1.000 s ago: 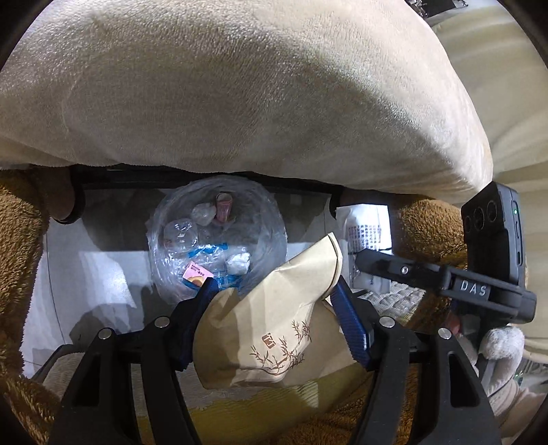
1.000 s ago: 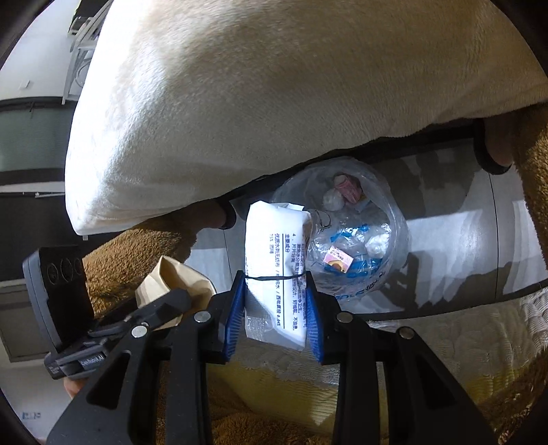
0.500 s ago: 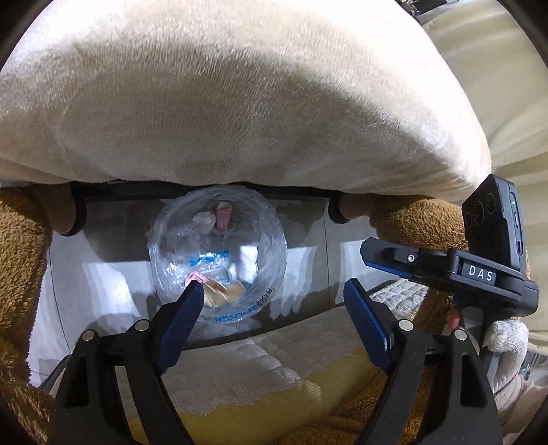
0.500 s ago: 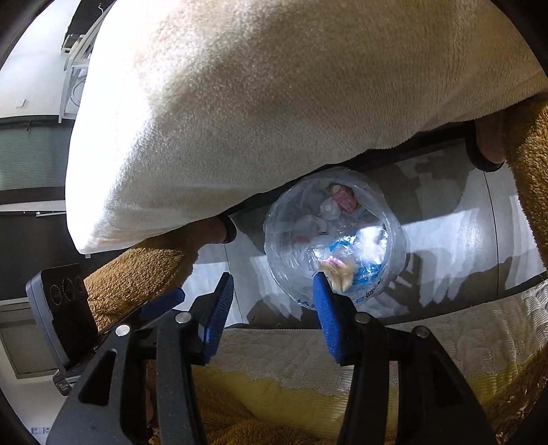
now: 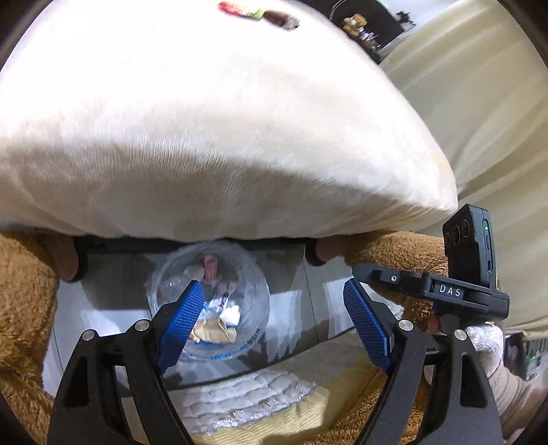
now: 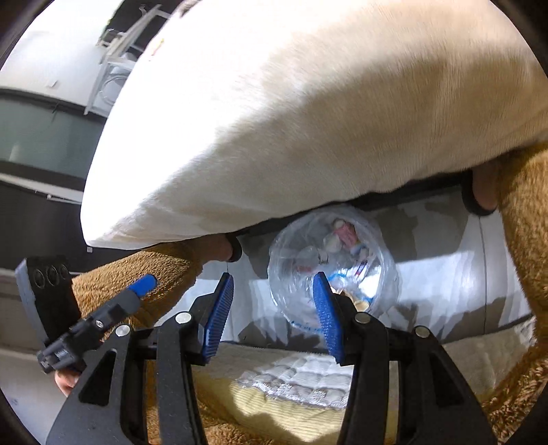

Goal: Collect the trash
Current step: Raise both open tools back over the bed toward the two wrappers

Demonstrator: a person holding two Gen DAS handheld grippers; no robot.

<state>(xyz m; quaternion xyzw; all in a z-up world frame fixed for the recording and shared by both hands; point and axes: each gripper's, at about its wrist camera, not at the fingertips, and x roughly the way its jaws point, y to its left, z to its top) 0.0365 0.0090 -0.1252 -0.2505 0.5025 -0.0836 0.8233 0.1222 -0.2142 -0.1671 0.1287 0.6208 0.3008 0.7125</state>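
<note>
A clear-lined trash bin point(image 5: 209, 301) stands on the grey floor below, also in the right wrist view point(image 6: 332, 270). It holds several wrappers, a crumpled brown paper bag point(image 5: 214, 330) and a white packet. My left gripper point(image 5: 274, 318) is open and empty above the bin. My right gripper point(image 6: 274, 308) is open and empty, just left of the bin's rim. The right gripper's body point(image 5: 455, 284) shows at the right of the left wrist view. The left gripper's body point(image 6: 68, 315) shows at the lower left of the right wrist view.
A big cream cushion point(image 5: 212, 130) fills the upper half of both views, with a small red wrapper point(image 5: 239, 10) on top. Brown fleece point(image 5: 24, 308) flanks the bin. A white quilted cloth on yellow fabric point(image 5: 253, 400) lies below the grippers.
Both grippers opened and dropped their loads: the brown paper bag and the white packet fell into the bin. Both grippers have since lifted and tilted up a little.
</note>
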